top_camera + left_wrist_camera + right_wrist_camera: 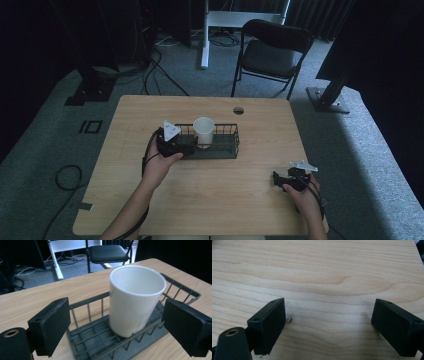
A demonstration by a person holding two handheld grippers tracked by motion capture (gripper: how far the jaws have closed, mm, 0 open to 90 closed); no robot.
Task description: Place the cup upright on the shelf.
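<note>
A white cup [204,132] stands upright in a dark wire basket [227,149] at the middle of the wooden table. My left gripper [186,145] sits at the basket's left end, pointing at the cup. In the left gripper view the white cup [136,300] rises just beyond my left gripper [117,326], whose jaws stand wide apart and clear of the cup over the wire basket [85,305]. My right gripper [276,178] rests near the table's front right. Its jaws spread open above bare wood, as my right gripper [328,322] shows in its own view.
The wooden table [200,200] has a round cable hole [238,110] near its far edge. A black folding chair [270,52] stands behind the table, with white desk legs [205,35] and cables on the grey floor around it.
</note>
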